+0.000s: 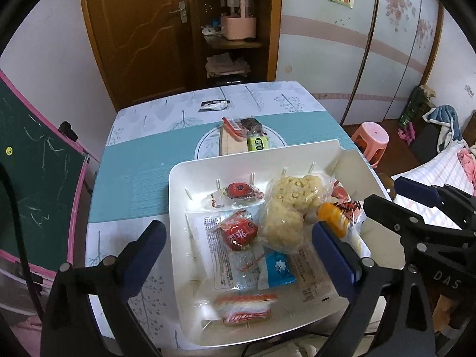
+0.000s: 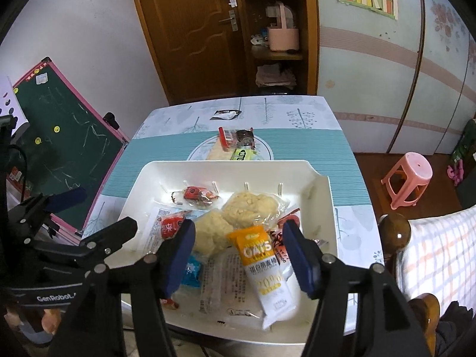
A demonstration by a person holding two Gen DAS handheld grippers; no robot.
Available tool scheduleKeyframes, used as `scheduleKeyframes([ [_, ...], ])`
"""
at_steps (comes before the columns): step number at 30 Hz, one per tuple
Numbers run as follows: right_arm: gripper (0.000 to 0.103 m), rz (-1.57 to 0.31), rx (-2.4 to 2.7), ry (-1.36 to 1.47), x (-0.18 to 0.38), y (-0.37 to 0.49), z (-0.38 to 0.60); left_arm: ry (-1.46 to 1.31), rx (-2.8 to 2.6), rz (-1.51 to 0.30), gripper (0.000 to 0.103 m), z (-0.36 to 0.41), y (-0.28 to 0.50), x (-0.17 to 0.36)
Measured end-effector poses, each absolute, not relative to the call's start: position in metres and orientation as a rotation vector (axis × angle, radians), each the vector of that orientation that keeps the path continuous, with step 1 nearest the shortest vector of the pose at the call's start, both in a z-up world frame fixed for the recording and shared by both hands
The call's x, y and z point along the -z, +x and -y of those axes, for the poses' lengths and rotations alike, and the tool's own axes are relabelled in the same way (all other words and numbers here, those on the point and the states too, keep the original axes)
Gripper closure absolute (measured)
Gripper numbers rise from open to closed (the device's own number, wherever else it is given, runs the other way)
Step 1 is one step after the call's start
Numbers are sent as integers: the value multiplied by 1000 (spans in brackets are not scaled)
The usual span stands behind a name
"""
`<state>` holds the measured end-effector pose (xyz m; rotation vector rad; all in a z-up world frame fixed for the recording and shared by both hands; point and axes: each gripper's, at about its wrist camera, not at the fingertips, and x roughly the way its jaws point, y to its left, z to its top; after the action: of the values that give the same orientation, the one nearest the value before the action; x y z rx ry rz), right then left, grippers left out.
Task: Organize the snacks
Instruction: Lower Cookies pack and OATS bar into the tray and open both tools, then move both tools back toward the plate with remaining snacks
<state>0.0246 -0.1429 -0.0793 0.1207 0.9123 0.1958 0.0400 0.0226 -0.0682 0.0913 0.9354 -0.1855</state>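
Observation:
A white tray [image 1: 178,196] [image 2: 142,184] on the table holds several wrapped snacks: red candies [image 1: 239,233], two yellow puffed cakes [image 1: 297,192] [image 2: 247,208], a blue packet [image 1: 278,270], a red-white bar [image 1: 247,308]. An orange-and-white OATS bar [image 2: 264,270] lies at the tray's near right. My left gripper [image 1: 238,253] is open above the tray's near part. My right gripper [image 2: 238,258] is open with its jaws on either side of the OATS bar, not touching it. A few more snacks [image 1: 247,132] [image 2: 238,141] lie on the round mat beyond the tray.
A small black-and-white wrapper [image 1: 214,105] lies at the table's far side. A green chalkboard [image 1: 35,178] leans at the left. A pink stool [image 2: 409,178] and a bed [image 2: 440,255] stand at the right. A wooden door and shelves are behind.

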Motion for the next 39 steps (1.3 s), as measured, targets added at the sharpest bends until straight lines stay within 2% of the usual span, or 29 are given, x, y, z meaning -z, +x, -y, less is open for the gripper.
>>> scheduleKeyframes([
  [27,41,-1030,-204,182,108,50,147,63,170,-917,5,-34,58,73],
  [39,42,-1083,-203,117,94,135,146,228,140,-807,5,-53,118,45],
])
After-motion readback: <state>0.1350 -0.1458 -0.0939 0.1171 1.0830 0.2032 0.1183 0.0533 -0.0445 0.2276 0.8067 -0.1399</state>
